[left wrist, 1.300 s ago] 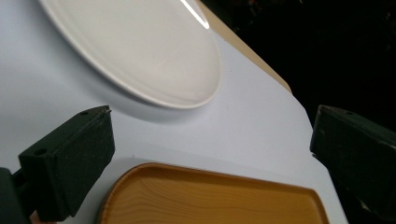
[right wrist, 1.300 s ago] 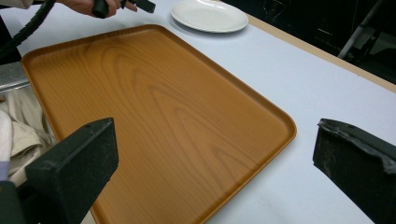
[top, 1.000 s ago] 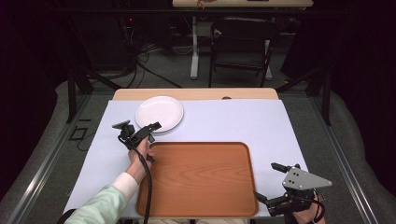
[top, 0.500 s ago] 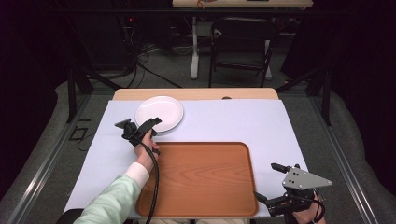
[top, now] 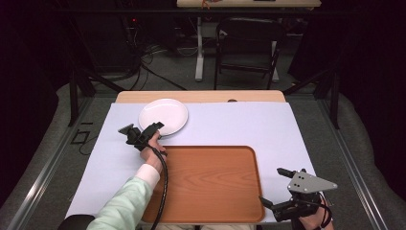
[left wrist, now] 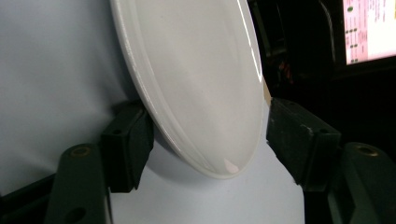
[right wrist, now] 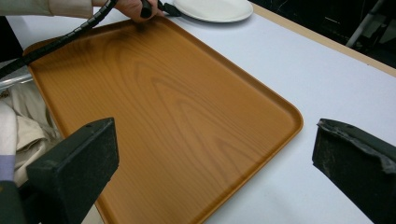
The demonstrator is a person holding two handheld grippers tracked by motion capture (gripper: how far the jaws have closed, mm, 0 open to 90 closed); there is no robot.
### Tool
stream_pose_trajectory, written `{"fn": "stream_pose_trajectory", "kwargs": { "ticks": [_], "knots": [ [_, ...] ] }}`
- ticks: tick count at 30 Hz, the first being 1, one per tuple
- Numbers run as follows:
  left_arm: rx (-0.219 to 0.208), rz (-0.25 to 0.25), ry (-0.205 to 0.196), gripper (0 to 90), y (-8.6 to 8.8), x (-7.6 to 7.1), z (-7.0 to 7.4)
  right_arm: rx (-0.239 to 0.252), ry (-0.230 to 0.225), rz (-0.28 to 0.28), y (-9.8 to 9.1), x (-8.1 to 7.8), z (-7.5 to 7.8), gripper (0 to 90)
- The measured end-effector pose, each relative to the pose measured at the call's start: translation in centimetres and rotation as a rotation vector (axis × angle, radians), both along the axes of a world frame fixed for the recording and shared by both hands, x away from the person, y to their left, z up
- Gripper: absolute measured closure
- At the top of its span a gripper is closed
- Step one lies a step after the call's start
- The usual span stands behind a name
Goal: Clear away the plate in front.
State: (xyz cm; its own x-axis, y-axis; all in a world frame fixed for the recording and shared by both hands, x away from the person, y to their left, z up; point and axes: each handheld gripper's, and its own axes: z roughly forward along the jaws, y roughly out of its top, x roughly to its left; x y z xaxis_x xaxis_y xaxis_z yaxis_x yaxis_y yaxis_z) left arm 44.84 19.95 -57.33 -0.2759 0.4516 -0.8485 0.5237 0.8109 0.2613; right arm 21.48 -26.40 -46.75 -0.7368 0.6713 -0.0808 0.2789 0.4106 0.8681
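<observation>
Just beside white plate point(top: 163, 115), wooden tray point(top: 210, 182), bare, nothing blocking.

One white plate point(top: 164, 115), one wooden tray point(top: 210, 184), two hand-held grippers.

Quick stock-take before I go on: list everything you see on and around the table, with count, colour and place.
plate: 1, white, far left on the sheet, its near rim between the left gripper's fingers
tray: 1, brown wood-grain, near middle of the table, nothing on it
sheet: 1, pale lilac, covers most of the table
table: 1, light wood, far edge shows past the sheet
chair: 1, dark, on the floor behind the table
left gripper: 1, black, at the plate's rim, fingers just been closing, one pad not yet touching
right gripper: 1, black with grey plate, open, beside the tray's near right corner
sleeve: 1, pale green, left arm
</observation>
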Motion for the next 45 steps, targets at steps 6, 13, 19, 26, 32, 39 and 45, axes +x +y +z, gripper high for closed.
{"fn": "stream_pose_trajectory", "kwargs": {
  "ticks": [6, 13, 19, 26, 32, 39, 45],
  "knots": [
    [-0.032, 0.033, 0.033, 55.5, 0.3, 0.2, -0.6, -0.005, 0.011, 0.0, 0.0, 0.1, -0.1, 0.2],
    [-0.034, 0.034, 0.046, 74.9, 0.6, 0.2, -1.2, -0.004, 0.01, -0.017, -0.1, 0.1, 0.0, 0.4],
    [-0.062, 0.035, 0.022, 79.3, 0.8, 0.1, -1.6, -0.004, 0.009, -0.021, -0.1, 0.2, -0.1, 0.6],
    [-0.026, -0.029, -0.076, 86.6, 0.9, 0.3, -0.4, -0.008, 0.01, -0.028, -0.1, 0.2, 0.0, 0.8],
    [-0.021, -0.075, -0.095, 86.4, 0.9, 0.5, -0.4, -0.009, 0.018, -0.031, -0.2, 0.2, -0.1, 0.8],
    [-0.021, -0.165, -0.175, 86.7, 1.2, 0.2, 1.8, 0.034, 0.173, -0.091, 0.3, 2.1, -0.1, 0.0],
    [-0.016, -0.238, -0.23, 86.7, 1.2, -0.4, 3.6, 0.106, 0.284, -0.128, 1.0, 4.6, 0.0, 0.0]
  ]
}}
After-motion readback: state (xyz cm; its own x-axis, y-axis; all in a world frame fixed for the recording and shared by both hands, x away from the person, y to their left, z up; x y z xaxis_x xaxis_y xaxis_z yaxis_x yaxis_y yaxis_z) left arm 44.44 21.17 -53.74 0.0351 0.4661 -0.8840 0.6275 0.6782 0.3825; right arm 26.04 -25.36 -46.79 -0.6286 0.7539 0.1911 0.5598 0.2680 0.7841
